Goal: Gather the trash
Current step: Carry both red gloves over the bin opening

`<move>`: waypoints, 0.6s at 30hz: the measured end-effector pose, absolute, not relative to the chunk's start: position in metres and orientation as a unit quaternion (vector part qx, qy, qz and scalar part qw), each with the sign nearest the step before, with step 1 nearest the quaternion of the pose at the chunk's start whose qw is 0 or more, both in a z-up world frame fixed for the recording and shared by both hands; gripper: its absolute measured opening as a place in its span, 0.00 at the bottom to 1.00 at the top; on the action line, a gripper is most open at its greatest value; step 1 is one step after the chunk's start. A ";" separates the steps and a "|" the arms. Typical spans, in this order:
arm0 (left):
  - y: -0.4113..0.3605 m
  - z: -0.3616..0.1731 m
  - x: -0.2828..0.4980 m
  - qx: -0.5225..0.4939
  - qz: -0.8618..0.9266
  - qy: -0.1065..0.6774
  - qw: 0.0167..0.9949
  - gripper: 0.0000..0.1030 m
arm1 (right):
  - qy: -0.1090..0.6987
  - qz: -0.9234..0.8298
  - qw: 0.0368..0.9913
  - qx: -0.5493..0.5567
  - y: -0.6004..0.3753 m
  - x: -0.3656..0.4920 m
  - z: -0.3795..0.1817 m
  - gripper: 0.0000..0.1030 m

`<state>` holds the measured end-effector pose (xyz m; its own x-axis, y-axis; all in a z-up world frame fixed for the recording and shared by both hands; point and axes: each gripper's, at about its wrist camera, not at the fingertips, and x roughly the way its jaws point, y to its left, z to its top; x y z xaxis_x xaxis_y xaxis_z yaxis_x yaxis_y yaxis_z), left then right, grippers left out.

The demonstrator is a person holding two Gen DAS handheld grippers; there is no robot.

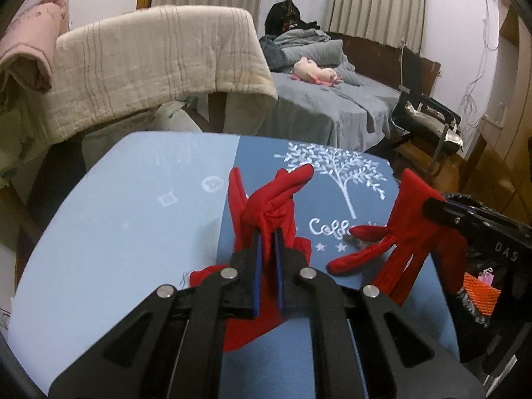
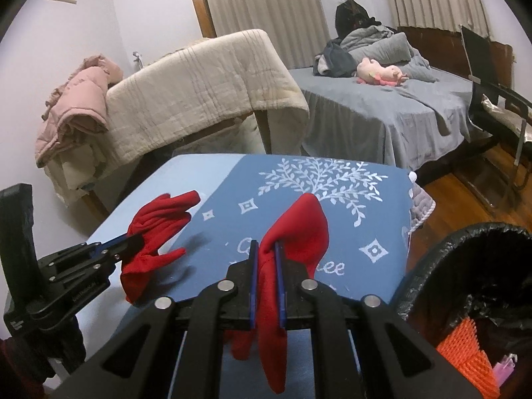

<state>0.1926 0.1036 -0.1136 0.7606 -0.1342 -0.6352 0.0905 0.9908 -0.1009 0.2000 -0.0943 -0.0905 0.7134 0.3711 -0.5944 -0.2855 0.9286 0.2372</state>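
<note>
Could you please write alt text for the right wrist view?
The right gripper is shut on a red glove above a blue table; the left gripper pinches another red glove. A lined bin stands right.

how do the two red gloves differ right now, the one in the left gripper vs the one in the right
The left glove is pinched in the left gripper at a bunched middle, fingers splayed upward. The right glove is clamped in the right gripper and droops long, its fingers hanging down. Both are red fabric, each held above the blue tablecloth.
</note>
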 end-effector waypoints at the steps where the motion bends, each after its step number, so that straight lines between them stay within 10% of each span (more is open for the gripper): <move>1: 0.102 -0.110 0.191 -0.031 -0.059 0.338 0.939 0.06 | 0.332 0.179 0.924 0.063 -0.094 0.199 -0.088 0.09; 18: 0.075 -0.061 0.160 -0.035 -0.080 0.288 0.954 0.06 | 0.282 0.190 0.939 0.053 -0.105 0.158 -0.040 0.09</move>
